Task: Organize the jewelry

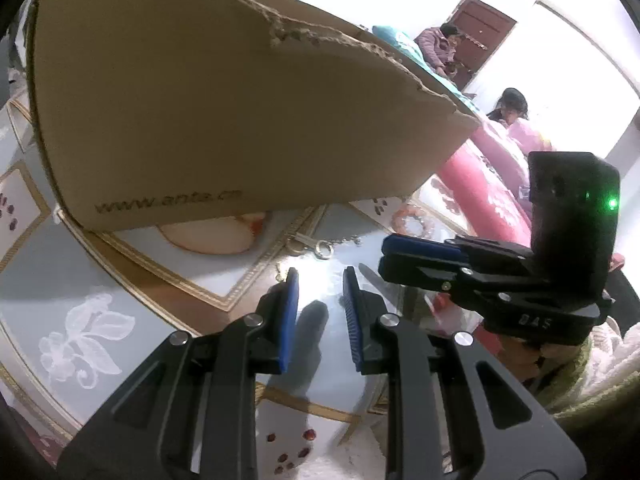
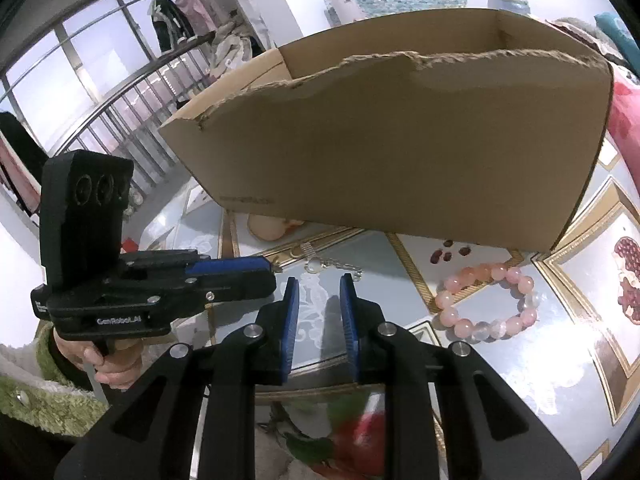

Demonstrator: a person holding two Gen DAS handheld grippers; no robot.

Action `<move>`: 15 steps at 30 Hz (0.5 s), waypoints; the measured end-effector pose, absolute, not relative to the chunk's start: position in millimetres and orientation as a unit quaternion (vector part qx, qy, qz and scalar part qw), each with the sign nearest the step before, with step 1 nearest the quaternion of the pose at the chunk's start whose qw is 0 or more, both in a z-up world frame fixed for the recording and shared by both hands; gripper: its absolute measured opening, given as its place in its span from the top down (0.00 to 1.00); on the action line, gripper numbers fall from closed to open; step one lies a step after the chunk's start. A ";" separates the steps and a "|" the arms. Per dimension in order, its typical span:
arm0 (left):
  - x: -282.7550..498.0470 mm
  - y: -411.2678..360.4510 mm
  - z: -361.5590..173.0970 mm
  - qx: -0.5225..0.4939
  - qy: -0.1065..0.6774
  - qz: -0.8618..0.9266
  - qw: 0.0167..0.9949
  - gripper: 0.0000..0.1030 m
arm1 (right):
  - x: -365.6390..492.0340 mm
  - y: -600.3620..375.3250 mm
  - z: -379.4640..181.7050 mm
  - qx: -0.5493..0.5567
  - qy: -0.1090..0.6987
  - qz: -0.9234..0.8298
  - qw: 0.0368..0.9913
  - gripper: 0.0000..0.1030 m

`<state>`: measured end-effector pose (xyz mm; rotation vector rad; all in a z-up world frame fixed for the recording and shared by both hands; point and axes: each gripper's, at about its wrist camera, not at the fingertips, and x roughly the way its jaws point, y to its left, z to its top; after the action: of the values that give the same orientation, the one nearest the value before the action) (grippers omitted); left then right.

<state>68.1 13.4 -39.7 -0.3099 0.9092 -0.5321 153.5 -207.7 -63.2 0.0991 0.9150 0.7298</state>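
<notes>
Brown corrugated cardboard box [image 2: 400, 140], open-topped with a torn rim, stands on the patterned table [image 2: 560, 360]. A pink bead bracelet [image 2: 486, 302] lies on the table just beside the box's front wall; a silver chain with ring [image 1: 322, 249] lies near the box's base. Left gripper [image 1: 320, 288] and right gripper [image 2: 319, 294] each hover with jaws narrowly parted and nothing between them. The step in hand appears to be choosing a piece to collect. The next move probably calls for wider jaws, lowered over the bracelet or chain.
</notes>
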 end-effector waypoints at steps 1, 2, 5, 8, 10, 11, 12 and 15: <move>68.2 11.9 -40.1 -0.149 0.433 -0.255 0.852 0.80 | 154.2 -208.8 -64.0 0.049 0.433 0.344 0.832 0.79; 68.1 10.2 -40.5 -0.151 0.434 -0.260 0.850 0.80 | 154.8 -209.8 -64.7 0.051 0.434 0.344 0.831 0.79; 67.0 5.9 -40.6 -0.149 0.434 -0.263 0.849 0.80 | 155.4 -212.0 -66.1 0.054 0.435 0.344 0.830 0.79; 63.8 4.1 -35.5 -0.126 0.429 -0.244 0.861 0.80 | 156.0 -213.5 -65.5 0.058 0.433 0.346 0.830 0.79; 62.2 3.7 -31.5 -0.103 0.424 -0.226 0.871 0.79 | 156.9 -214.9 -66.1 0.059 0.433 0.347 0.830 0.79; 62.3 1.9 -30.1 -0.086 0.424 -0.210 0.877 0.77 | 157.4 -215.7 -66.7 0.061 0.433 0.348 0.829 0.79; 62.8 -0.7 -29.3 -0.067 0.425 -0.194 0.882 0.74 | 157.5 -216.2 -67.2 0.062 0.433 0.348 0.829 0.79; 66.3 -10.6 -30.9 -0.031 0.431 -0.171 0.885 0.73 | 157.6 -219.4 -68.9 0.067 0.434 0.349 0.828 0.79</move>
<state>66.3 -10.6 -30.9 -0.0653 0.8965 -0.3559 157.6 -219.4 -68.9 0.1416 0.9210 0.7420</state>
